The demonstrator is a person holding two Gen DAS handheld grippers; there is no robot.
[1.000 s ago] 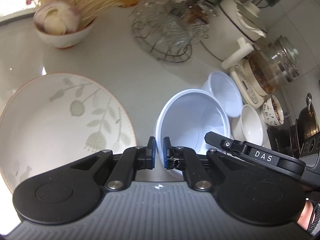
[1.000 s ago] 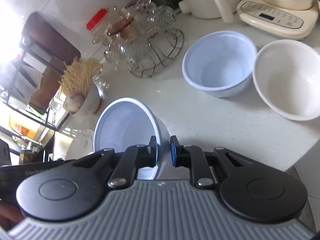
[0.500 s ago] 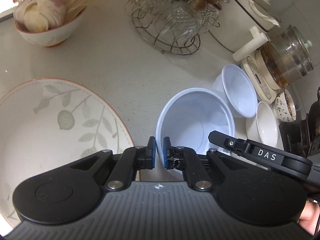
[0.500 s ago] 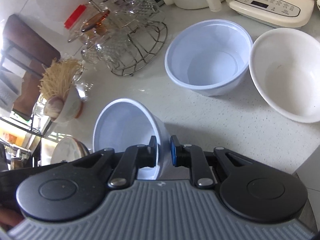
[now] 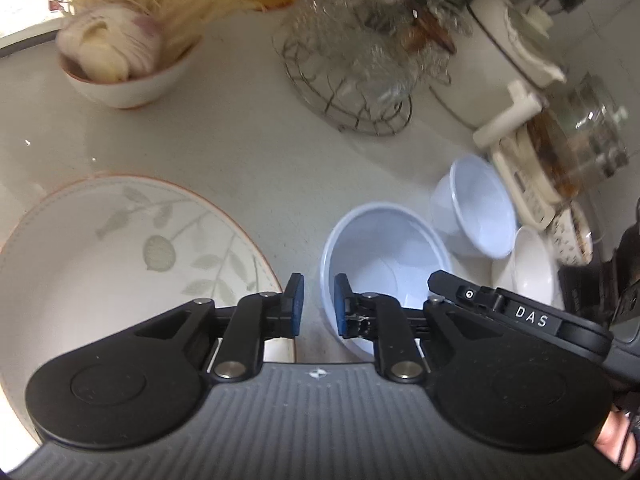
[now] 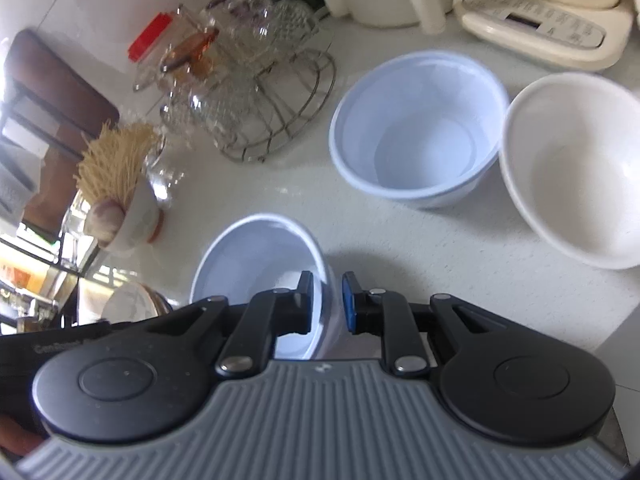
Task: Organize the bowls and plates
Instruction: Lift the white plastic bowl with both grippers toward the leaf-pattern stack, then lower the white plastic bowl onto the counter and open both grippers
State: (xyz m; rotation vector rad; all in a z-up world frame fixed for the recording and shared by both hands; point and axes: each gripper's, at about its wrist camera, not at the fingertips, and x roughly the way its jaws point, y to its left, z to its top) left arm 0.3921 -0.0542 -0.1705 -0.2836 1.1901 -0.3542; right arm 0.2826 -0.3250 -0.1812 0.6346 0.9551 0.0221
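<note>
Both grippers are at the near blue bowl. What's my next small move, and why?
Probably draw the left gripper back off the near blue bowl: its fingers stand open astride the rim, while the right gripper is shut on the opposite wall. Then the right can nest it in the matching blue bowl.

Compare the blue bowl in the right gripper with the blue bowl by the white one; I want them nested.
The near blue bowl has its wall between the fingers of the right gripper; the far blue bowl stands free. The far one's rim meets the white bowl; the near one touches no dish. Both are pale blue and empty.
</note>
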